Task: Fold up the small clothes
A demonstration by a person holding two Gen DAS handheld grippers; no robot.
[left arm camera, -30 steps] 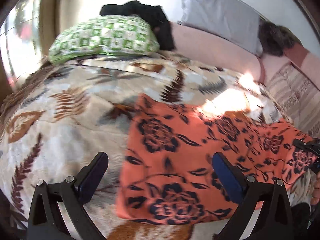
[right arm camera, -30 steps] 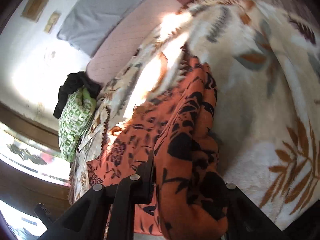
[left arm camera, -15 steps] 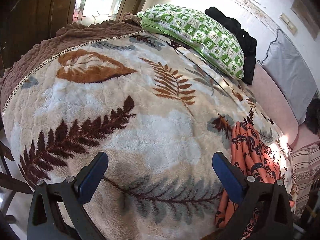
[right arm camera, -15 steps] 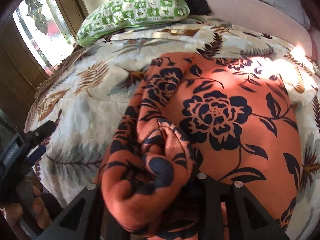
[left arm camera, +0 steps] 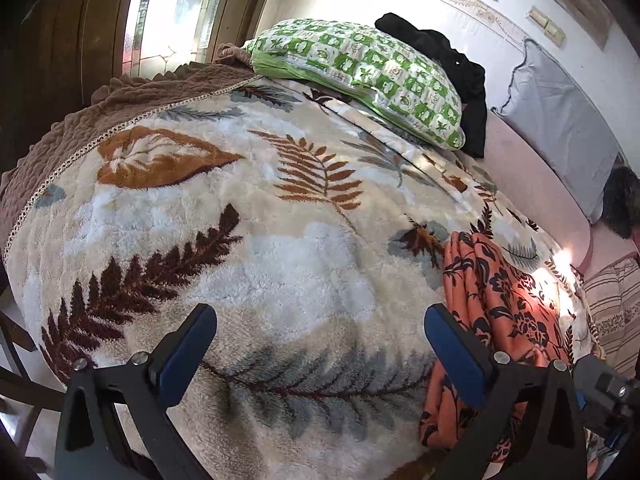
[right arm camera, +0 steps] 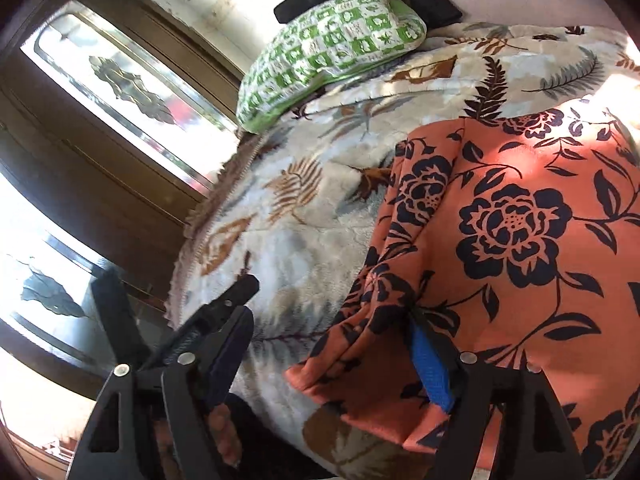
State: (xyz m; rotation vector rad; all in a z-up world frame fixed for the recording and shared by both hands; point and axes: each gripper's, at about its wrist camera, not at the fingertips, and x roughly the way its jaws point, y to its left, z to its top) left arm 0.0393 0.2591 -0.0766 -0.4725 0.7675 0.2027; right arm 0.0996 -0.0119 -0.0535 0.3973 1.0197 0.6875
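An orange cloth with dark flower print (right arm camera: 516, 232) lies on the leaf-patterned fleece blanket (right arm camera: 304, 248), its left edge bunched in folds. In the left wrist view the cloth (left arm camera: 500, 300) sits at the right of the bed. My right gripper (right arm camera: 332, 356) is open; its right finger's blue pad (right arm camera: 430, 368) is against the cloth's near edge and the cloth drapes loosely over it. My left gripper (left arm camera: 320, 352) is open and empty above the blanket (left arm camera: 240, 240), left of the cloth. It also shows in the right wrist view (right arm camera: 224, 312).
A green checked pillow (left arm camera: 360, 76) and a black garment (left arm camera: 448, 60) lie at the head of the bed. A grey pillow (left arm camera: 560, 120) leans on the wall. A brown quilted cover (left arm camera: 120, 108) edges the bed by a wooden window frame (right arm camera: 100, 92).
My right gripper has opened and let go of the bunched cloth, which now lies on the blanket. My left gripper stays open and has barely moved in the last half second.
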